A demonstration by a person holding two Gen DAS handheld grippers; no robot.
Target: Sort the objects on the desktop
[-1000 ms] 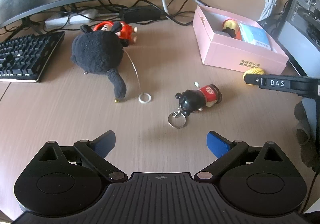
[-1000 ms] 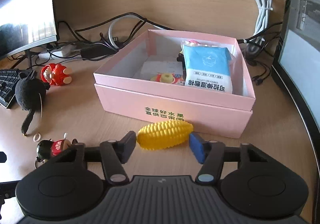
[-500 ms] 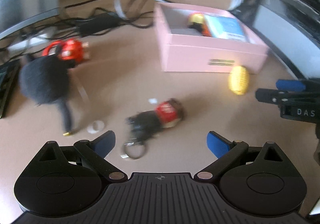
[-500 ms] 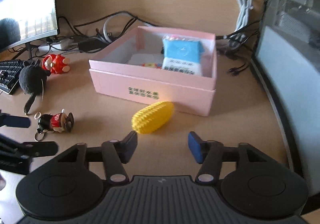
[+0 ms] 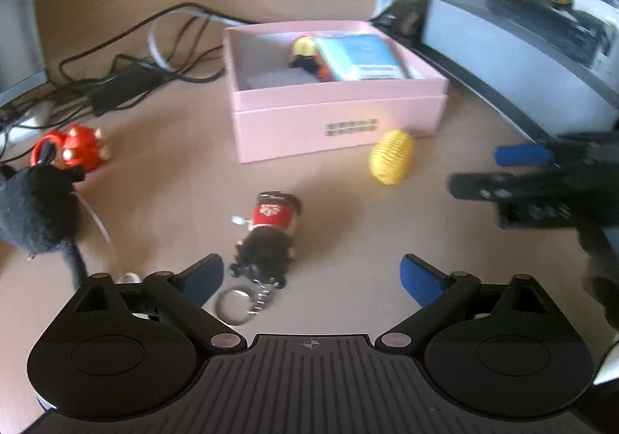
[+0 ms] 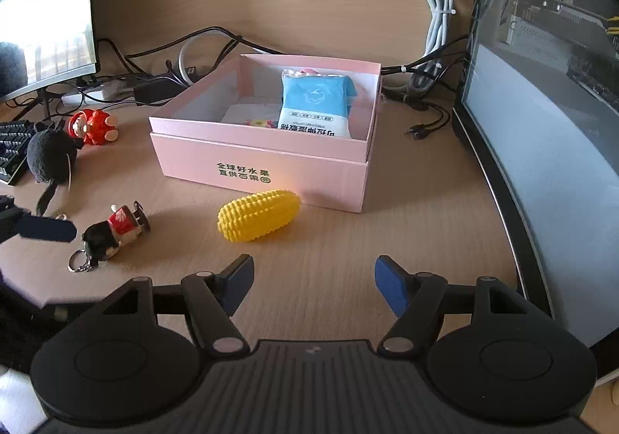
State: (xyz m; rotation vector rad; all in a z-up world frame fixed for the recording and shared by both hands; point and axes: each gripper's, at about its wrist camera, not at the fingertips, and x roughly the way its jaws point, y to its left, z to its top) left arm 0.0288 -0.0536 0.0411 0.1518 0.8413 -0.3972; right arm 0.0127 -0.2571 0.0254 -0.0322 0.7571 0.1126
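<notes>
A pink box (image 6: 271, 170) (image 5: 340, 112) stands open on the desk, holding a blue packet (image 6: 315, 105) and small items. A yellow corn toy (image 6: 258, 215) (image 5: 391, 156) lies in front of it. A doll keychain with a red body and black hair (image 5: 271, 236) (image 6: 114, 234) lies on the desk. My left gripper (image 5: 311, 279) is open and empty, just short of the doll. My right gripper (image 6: 313, 285) is open and empty, a little short of the corn. A black plush (image 6: 50, 159) and a red figure (image 6: 93, 126) lie at the left.
A keyboard (image 6: 9, 147) and a monitor (image 6: 42, 8) are at the far left. Cables (image 6: 185, 58) run behind the box. A computer case (image 6: 541, 93) stands along the right. The right gripper's fingers (image 5: 522, 155) show at the right of the left wrist view.
My left gripper has swung right and moved closer to the doll keychain. My right gripper has drawn back from the corn toy, which lies farther ahead now. Both stay open.
</notes>
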